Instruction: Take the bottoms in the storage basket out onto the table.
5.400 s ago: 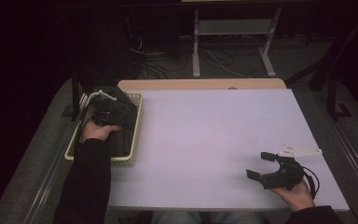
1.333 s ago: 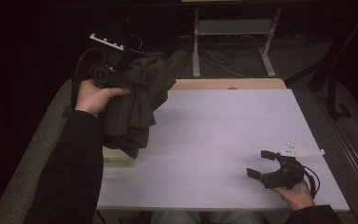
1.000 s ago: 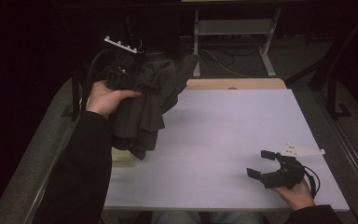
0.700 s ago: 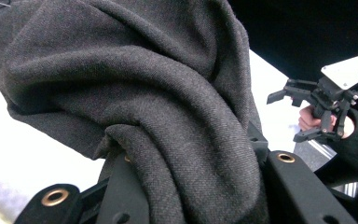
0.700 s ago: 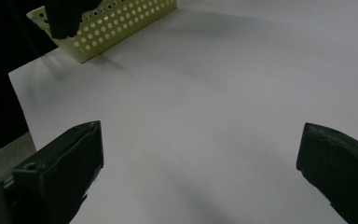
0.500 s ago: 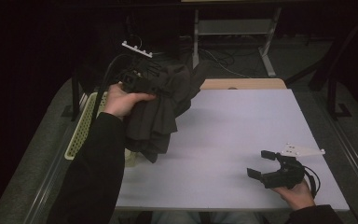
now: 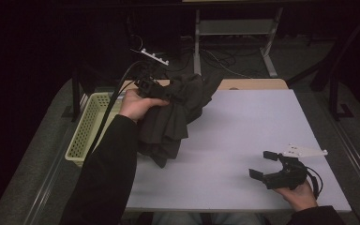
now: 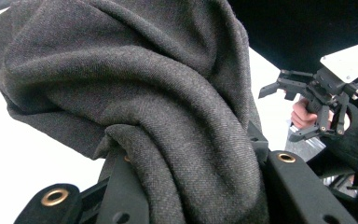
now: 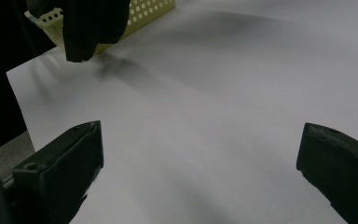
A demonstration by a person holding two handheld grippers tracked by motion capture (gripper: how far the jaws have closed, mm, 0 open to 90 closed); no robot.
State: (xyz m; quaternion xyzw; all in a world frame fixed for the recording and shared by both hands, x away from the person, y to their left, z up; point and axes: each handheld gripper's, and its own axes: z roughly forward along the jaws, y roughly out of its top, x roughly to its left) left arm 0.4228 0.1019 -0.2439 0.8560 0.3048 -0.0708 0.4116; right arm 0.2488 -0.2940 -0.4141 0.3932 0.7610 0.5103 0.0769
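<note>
So my left gripper [image 7: 161, 91] has its fingers clamped on a big bunch of dark grey cloth [image 7: 171, 119], some kind of woven garment or towel, can't tell which. It's up off the worktop [image 7: 243, 136], held over the far left part at around 10 o'clock, and the loose end hangs down toward the worktop; can't tell whether it touches. In the left gripper view the cloth [image 8: 135, 93] is bunched in thick folds between the two black fingers [image 8: 121, 191], packed tight, with the weave showing up close.

The pale yellow perforated basket [image 7: 86, 129] sits at the worktop's left edge, about 9 o'clock, just beside and partly behind my left sleeve [image 7: 105, 178]. The cloth is clear of it, hanging to its right over the white surface. The black cable from the left gripper runs down along that sleeve.

My right gripper [image 7: 265, 165] is low over the near right corner, roughly 4 o'clock, well apart from the cloth. Its fingers stand wide with nothing between them. In the right gripper view they frame a bare patch of white worktop [image 9: 205, 116], and up at 11 o'clock there's the hanging tip of the cloth [image 9: 91, 28] in front of the basket [image 9: 154, 9]. The right gripper [image 8: 291, 112] also pops up in the left gripper view at 3 o'clock, fingers spread, grey plate on top.
</note>
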